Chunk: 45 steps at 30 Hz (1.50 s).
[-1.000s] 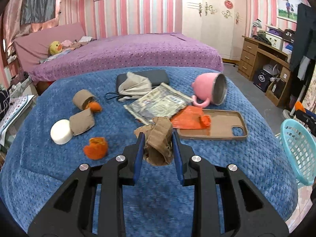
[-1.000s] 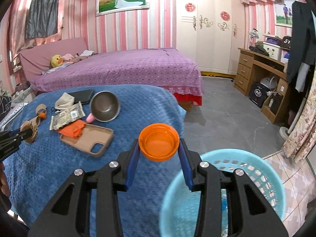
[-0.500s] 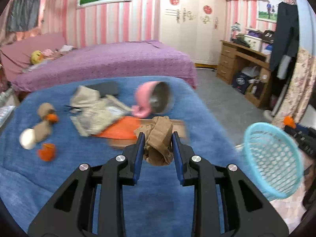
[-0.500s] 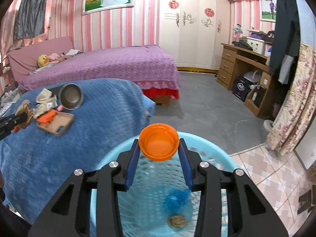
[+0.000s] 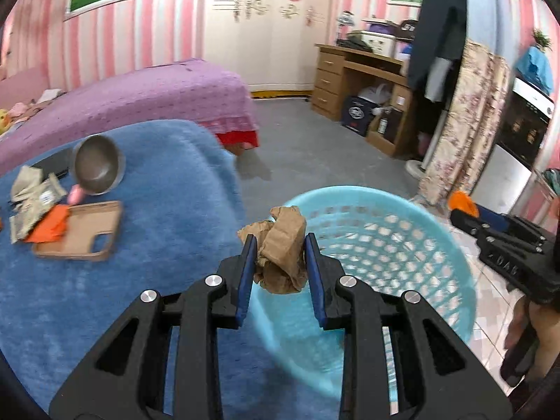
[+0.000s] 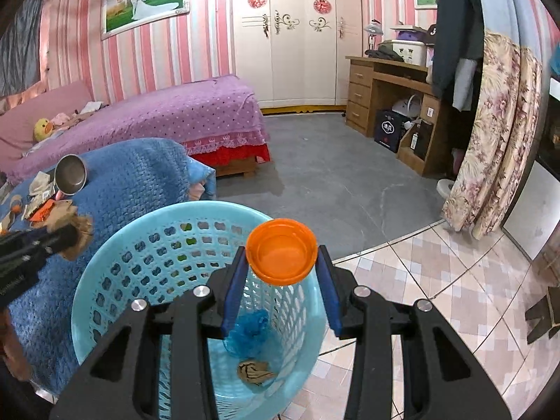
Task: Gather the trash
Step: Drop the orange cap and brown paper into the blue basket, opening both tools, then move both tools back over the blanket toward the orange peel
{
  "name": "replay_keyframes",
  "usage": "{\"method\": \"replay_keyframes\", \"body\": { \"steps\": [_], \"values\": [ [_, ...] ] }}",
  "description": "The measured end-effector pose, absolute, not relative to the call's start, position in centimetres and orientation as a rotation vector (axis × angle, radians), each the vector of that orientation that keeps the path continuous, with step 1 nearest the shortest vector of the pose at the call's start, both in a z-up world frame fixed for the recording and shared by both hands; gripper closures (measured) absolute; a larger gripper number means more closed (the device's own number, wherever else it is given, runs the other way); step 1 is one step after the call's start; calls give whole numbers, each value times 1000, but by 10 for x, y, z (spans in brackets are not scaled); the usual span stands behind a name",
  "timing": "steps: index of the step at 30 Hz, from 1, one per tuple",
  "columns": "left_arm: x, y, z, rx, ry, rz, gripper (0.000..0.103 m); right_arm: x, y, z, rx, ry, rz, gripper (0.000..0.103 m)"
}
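Note:
My left gripper [image 5: 280, 245] is shut on a crumpled brown paper wad [image 5: 280, 245] and holds it over the near rim of the light blue perforated basket [image 5: 402, 245]. My right gripper [image 6: 281, 255] is shut on an orange plastic lid [image 6: 281, 255] above the basket's [image 6: 115, 262] far rim. A blue wrapper [image 6: 250, 329] and a brown paper scrap [image 6: 253, 372] lie in the basket's bottom. The right gripper with the lid [image 5: 460, 203] shows at the right in the left wrist view. The left gripper with the paper [image 6: 70, 231] shows at the left in the right wrist view.
The blue blanket [image 5: 168, 182] holds a pink metal cup [image 5: 98, 164], a brown phone case [image 5: 84, 231], an orange wrapper [image 5: 49, 227] and a silver packet [image 5: 31, 206]. A purple bed [image 6: 168, 112], a wooden desk [image 6: 385, 87] and a floral curtain [image 6: 497, 133] stand around.
Both grippers have swung right from the blanket to the basket. The left one now holds the paper over the basket rim. The right one has moved across the basket opening with the lid.

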<state>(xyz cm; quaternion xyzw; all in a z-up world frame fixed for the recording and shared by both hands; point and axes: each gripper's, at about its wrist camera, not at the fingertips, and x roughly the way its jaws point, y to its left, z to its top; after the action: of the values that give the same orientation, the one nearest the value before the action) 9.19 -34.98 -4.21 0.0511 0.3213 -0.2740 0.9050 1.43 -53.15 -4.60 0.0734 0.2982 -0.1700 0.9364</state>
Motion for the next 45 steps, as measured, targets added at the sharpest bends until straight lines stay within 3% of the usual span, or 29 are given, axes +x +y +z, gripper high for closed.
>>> {"method": "replay_keyframes", "body": {
  "steps": [2,3,6,12,29,30,32,37,41,45],
  "values": [
    [95,-360,-46,95,687,-581,70,15,-532,-46,155,604,-347,63],
    [98,-364,-48,92,710,-601,55,15,-532,-47,158,602,-347,63],
    [102,-361,-47,93,699,-555,28,15,-532,-48,161,600,-345,63],
    [107,-329,-31,109,622,-439,9,15,-523,-48,142,598,-340,63],
    [97,-240,-9,67,601,-304,6,45,-471,-48,85,605,-305,61],
    [96,-234,-8,62,602,-296,6,46,-469,-48,85,609,-306,58],
    [95,-223,-6,54,605,-285,6,50,-461,-48,79,614,-303,36],
    [94,-189,3,43,590,-248,6,55,-441,-41,22,601,-314,17],
    [94,-159,14,65,560,-207,6,59,-427,-33,43,581,-315,7],
    [97,-131,23,93,525,-166,6,67,-405,-26,20,560,-306,5]
  ]
}}
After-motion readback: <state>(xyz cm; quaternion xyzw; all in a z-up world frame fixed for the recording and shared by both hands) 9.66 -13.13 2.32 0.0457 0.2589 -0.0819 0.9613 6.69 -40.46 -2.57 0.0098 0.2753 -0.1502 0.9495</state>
